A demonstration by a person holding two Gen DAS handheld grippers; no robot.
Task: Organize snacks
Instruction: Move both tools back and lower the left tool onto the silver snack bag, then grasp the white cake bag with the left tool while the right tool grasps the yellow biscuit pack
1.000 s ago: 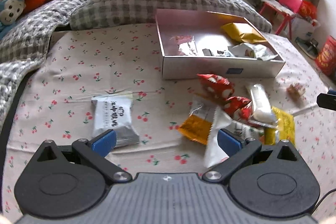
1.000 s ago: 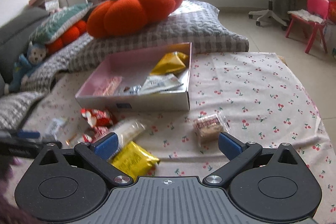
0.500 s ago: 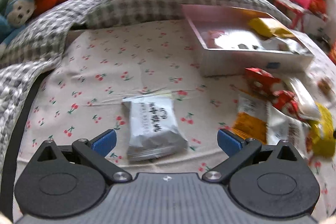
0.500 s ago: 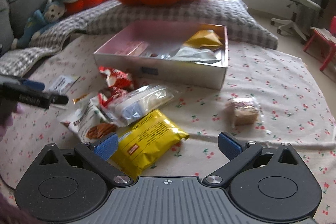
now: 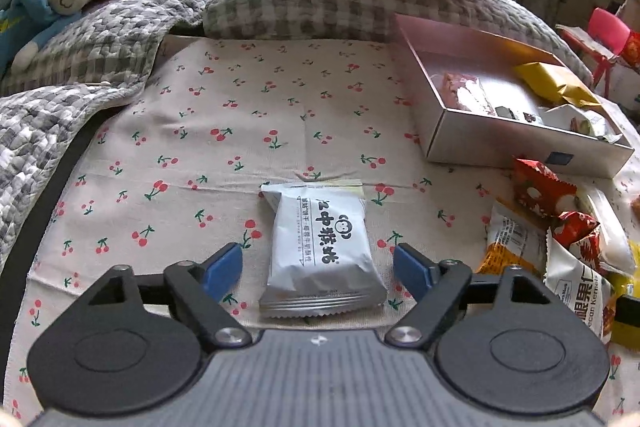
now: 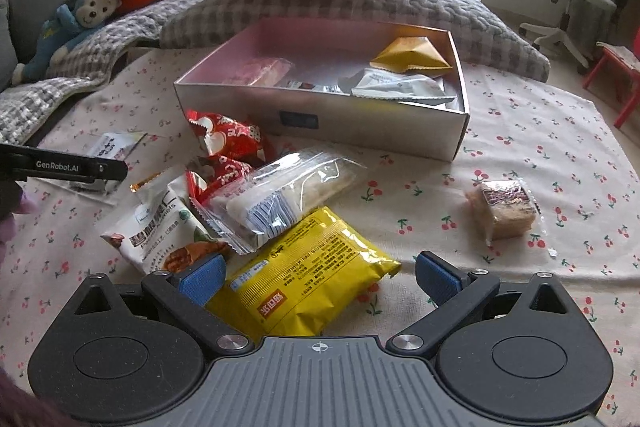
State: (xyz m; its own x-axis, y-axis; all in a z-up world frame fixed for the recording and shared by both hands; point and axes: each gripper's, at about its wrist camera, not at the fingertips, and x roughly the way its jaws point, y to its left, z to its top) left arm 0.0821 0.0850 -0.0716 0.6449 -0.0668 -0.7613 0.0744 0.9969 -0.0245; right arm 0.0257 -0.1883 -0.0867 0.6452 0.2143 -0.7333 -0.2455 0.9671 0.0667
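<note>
Left gripper (image 5: 318,269) jaws narrowed around white packet (image 5: 318,247), lower centre, untouched; right gripper (image 6: 318,277) spread over yellow packet (image 6: 304,285); slick wrappers may slip.

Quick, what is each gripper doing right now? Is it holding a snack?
Left gripper: open, jaws just been closing around the white snack packet, not pressing it yet.
Right gripper: open, holding nothing, over the yellow packet.
</note>
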